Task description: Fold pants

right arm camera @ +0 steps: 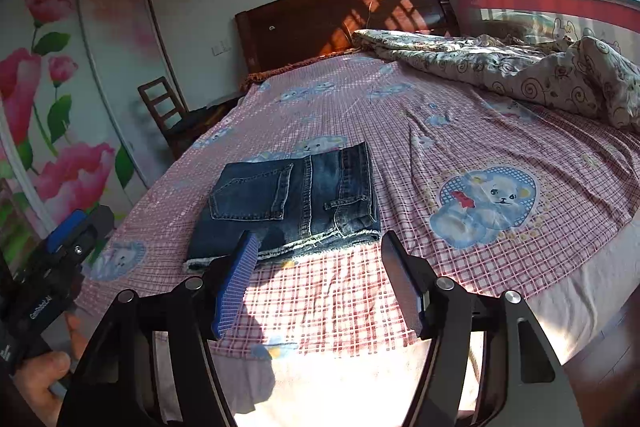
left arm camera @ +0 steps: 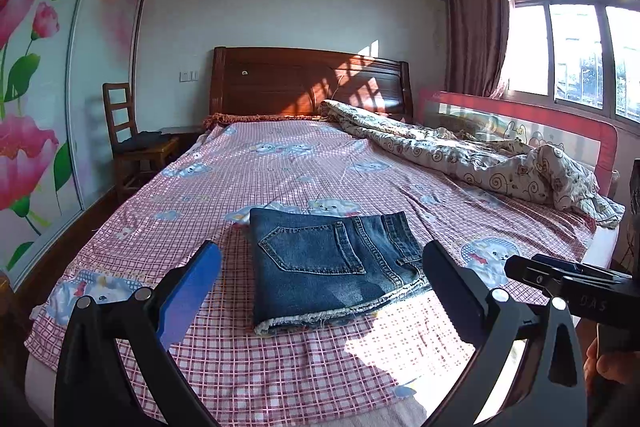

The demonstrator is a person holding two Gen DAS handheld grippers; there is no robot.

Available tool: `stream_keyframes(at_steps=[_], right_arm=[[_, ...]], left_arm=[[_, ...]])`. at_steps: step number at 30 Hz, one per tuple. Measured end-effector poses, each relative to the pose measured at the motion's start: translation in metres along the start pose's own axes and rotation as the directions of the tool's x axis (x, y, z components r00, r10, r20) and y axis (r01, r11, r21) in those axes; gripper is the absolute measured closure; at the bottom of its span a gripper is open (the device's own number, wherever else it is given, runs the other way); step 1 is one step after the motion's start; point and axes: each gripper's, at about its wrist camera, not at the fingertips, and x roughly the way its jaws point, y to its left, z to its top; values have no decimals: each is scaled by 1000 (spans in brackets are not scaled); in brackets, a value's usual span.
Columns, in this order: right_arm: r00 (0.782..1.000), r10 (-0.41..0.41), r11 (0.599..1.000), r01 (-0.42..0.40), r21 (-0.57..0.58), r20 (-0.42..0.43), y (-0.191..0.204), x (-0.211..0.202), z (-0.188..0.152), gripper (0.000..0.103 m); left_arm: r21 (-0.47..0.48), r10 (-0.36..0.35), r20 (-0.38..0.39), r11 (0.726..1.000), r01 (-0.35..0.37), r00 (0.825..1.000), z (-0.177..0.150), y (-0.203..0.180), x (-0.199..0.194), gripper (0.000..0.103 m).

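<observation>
Dark blue denim pants [left arm camera: 332,263] lie folded into a compact rectangle on the pink checked bedsheet [left arm camera: 280,359], back pocket up, frayed hems toward me. They also show in the right wrist view [right arm camera: 292,203]. My left gripper [left arm camera: 320,267] is open and empty, held above the near edge of the bed in front of the pants. My right gripper [right arm camera: 320,247] is open and empty, just short of the pants' near edge. The right gripper's body shows in the left wrist view [left arm camera: 568,279]; the left gripper's body shows in the right wrist view [right arm camera: 60,251].
A crumpled patterned quilt [left arm camera: 480,155] lies along the right side of the bed by a red bed rail [left arm camera: 520,111]. A wooden headboard [left arm camera: 308,83] stands at the far end. A wooden chair [left arm camera: 132,143] and a flowered wardrobe [left arm camera: 48,67] are at the left.
</observation>
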Motion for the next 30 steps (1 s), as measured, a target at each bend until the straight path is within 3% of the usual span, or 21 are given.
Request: stream_keyframes(at_steps=[3, 5, 6, 12, 17, 30], right_arm=[[1000, -12, 1000, 12, -13, 23, 1, -3, 2, 39], [998, -26, 999, 27, -17, 51, 1, -7, 3, 22], [997, -36, 999, 38, -17, 73, 2, -11, 3, 21], [986, -39, 995, 54, -87, 162, 9, -29, -2, 21], [987, -61, 980, 88, -179, 150, 14, -25, -17, 21], [984, -72, 986, 95, -138, 165, 12, -34, 0, 21]], left_arm=[[20, 24, 30, 1000, -25, 999, 0, -3, -6, 2], [30, 38, 44, 999, -39, 998, -2, -4, -8, 2], [37, 47, 48, 998, -49, 998, -3, -5, -8, 2], [35, 63, 72, 997, -66, 995, -16, -6, -7, 2], [61, -10, 72, 998, 6, 997, -28, -18, 0, 2], [41, -46, 105, 998, 42, 993, -3, -25, -3, 2]])
